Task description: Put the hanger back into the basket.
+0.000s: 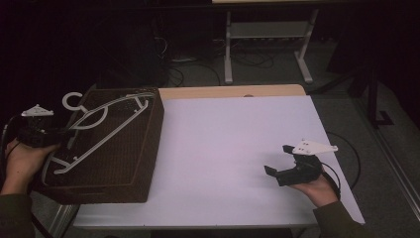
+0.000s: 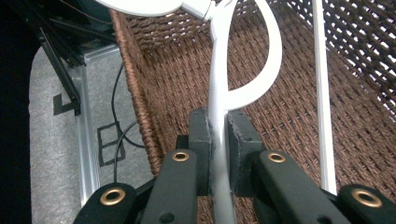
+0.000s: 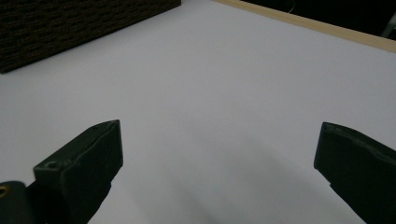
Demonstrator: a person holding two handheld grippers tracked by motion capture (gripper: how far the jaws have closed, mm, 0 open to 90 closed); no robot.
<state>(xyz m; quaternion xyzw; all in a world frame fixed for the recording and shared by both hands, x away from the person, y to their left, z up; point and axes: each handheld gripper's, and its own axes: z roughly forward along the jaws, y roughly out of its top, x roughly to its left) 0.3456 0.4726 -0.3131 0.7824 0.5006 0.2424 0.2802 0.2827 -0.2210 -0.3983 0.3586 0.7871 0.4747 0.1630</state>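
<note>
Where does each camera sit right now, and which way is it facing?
High view: above the person's side, facing forward and down on the white table; both forearms, left gripper and right gripper show.
Left gripper view: on the left gripper, along jaws shut on the white plastic hanger over the brown woven wicker basket.
Right gripper view: on the right gripper, across bare table between open jaws.
Shared: the basket shows in all three views.

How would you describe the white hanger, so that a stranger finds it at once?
Look at the brown wicker basket at the table's left end. The white hanger lies slanted across its opening, pinched by the left gripper; it is the sole white thing there.
</note>
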